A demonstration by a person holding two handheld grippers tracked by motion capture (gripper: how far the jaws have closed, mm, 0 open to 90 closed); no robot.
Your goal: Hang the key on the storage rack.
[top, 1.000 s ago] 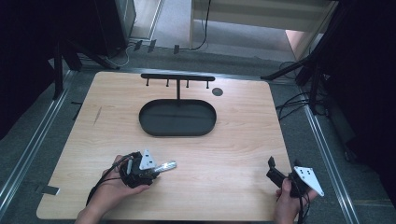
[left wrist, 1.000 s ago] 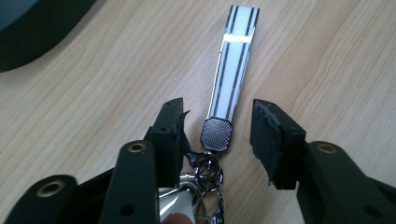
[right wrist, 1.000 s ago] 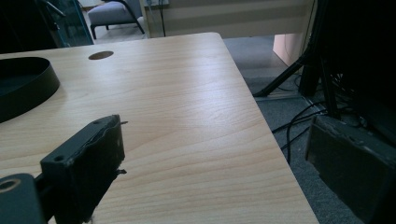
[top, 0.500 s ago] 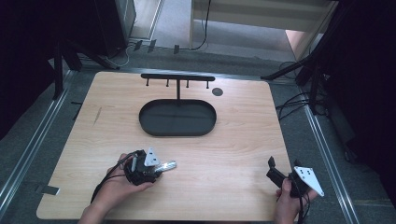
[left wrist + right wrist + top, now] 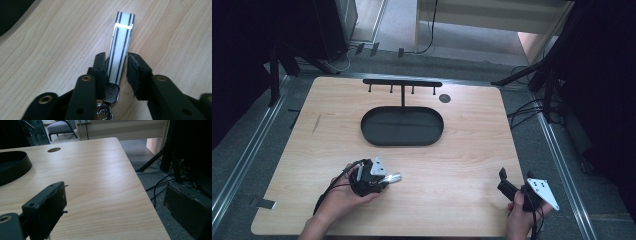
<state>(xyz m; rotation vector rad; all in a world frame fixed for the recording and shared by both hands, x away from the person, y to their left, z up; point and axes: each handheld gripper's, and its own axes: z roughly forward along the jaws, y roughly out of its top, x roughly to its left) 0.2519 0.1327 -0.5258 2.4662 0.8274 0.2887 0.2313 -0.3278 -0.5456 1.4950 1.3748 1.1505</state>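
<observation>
A slim white key fob (image 5: 119, 53) with black stripes and a metal ring at its near end lies flat on the wooden table (image 5: 462, 150). In the high view it shows as a silver bar (image 5: 393, 176) at the front left. My left gripper (image 5: 116, 57) straddles it and its jaws have just been closing. The left pad is against the fob, and a thin strip of table still shows at the right pad. My right gripper (image 5: 503, 181) rests at the front right with its jaws wide apart (image 5: 116, 192) and nothing between them.
A black oval tray (image 5: 368, 125) sits mid-table, with a black rack of small hooks (image 5: 402, 83) behind it. A round dark grommet (image 5: 444, 98) is at the back right. The table's right edge drops to a floor with cables and stand legs (image 5: 160, 162).
My left hand and gripper have crept slightly to the right along the fob. The right hand has kept still.
</observation>
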